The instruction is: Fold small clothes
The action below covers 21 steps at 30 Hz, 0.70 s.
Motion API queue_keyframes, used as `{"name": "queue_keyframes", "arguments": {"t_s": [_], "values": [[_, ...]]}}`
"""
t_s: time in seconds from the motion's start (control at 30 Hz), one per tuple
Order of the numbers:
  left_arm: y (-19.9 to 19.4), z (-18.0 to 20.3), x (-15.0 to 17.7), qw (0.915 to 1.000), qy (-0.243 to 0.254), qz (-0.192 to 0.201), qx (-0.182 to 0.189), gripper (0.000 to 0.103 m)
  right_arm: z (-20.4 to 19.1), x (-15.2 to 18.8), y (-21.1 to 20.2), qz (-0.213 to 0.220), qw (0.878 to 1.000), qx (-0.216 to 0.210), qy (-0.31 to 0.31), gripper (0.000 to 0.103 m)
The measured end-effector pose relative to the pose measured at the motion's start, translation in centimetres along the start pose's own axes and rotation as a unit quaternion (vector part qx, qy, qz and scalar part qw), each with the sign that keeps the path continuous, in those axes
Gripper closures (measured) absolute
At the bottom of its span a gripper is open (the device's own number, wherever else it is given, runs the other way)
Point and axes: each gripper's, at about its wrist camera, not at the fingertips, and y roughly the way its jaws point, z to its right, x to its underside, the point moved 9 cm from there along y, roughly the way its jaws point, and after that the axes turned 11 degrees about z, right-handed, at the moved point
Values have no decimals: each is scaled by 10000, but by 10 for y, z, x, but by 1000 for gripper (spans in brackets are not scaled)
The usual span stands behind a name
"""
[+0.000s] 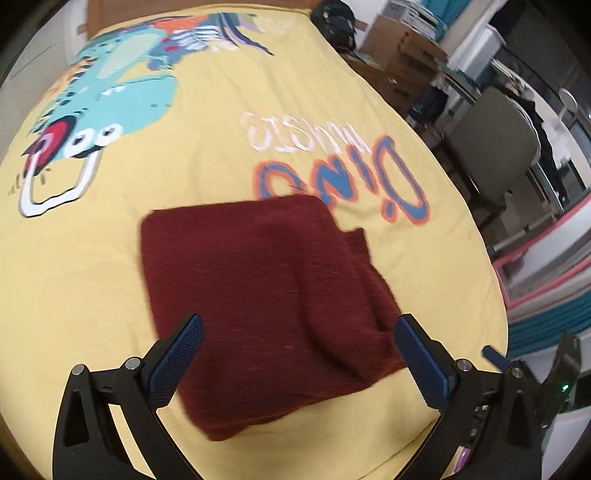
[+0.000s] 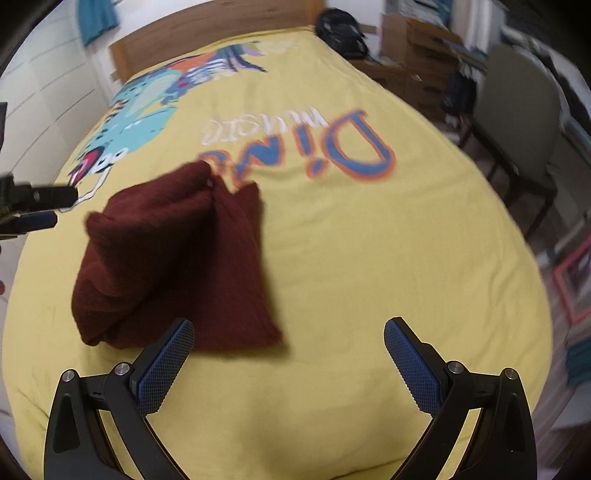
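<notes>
A dark red knitted garment (image 1: 266,295) lies folded into a rough square on the yellow bed cover (image 1: 92,266). My left gripper (image 1: 299,325) is open and empty, its blue pads just above the garment's near edge. In the right wrist view the garment (image 2: 177,266) lies at the left, with a raised fold on its left side. My right gripper (image 2: 288,328) is open and empty over bare yellow cover, to the right of the garment's near corner. The left gripper's fingertips (image 2: 40,219) show at the left edge of that view.
The yellow cover (image 2: 369,258) carries a dinosaur print (image 1: 122,96) and "Dino" lettering (image 1: 340,184). A wooden headboard (image 2: 207,37) is at the far end. A grey chair (image 2: 524,122), cardboard boxes (image 2: 417,40) and a dark bag (image 2: 343,29) stand to the right of the bed.
</notes>
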Motion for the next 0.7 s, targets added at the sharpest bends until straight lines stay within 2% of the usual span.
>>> {"name": "queue_keyframes", "arguments": {"t_s": [0.23, 0.37, 0.47, 0.53, 0.6, 0.7], "values": [[-18, -57, 24, 9994, -78, -67, -343, 1, -53, -60, 2, 51, 9985, -413, -344, 0], [-26, -88, 47, 9985, -180, -158, -497, 1, -89, -89, 17, -192, 9962, -707, -478, 1], [-32, -109, 64, 9977, -377, -197, -527, 1, -115, -99, 38, -563, 9916, -1050, -496, 10], [-36, -117, 71, 9973, -414, -207, -574, 1, -128, -98, 56, -874, 9884, -1163, -426, 24], [-41, -121, 76, 9972, -340, -198, -641, 1, -137, -90, 73, -1208, 9840, -1255, -365, 34], [-46, -123, 80, 9972, -262, -161, -679, 1, -142, -71, 96, -1644, 9787, -1190, -322, 39]]}}
